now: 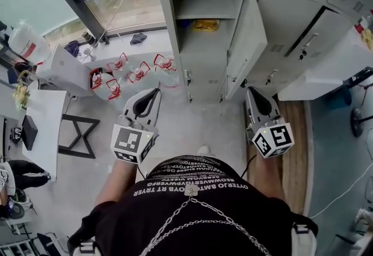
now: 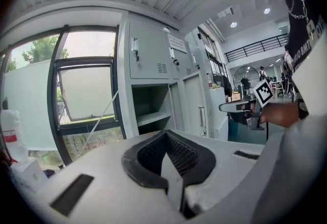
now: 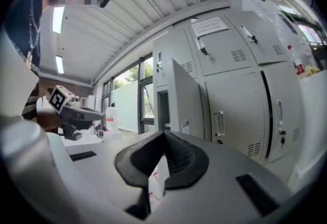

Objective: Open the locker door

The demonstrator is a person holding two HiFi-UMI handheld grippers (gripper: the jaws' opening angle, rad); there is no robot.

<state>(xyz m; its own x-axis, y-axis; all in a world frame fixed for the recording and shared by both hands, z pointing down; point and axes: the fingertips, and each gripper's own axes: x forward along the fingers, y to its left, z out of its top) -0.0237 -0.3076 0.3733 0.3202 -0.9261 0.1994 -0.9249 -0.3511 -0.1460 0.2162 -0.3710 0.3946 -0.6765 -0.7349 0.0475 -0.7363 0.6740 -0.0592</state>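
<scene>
The grey locker stands ahead with its door swung open to the right, showing a shelf and a yellow item under it. Both grippers hang short of the locker, touching nothing. My left gripper is shut and empty, level with the locker's left edge. My right gripper is shut and empty, just below the open door's lower edge. In the left gripper view my left gripper points at the open compartment. In the right gripper view my right gripper points toward the open door.
Closed lockers continue to the right, with a white cabinet beside them. White bags with red print lie on the floor left of the locker. A white table, a black stand and a plastic jug fill the left side.
</scene>
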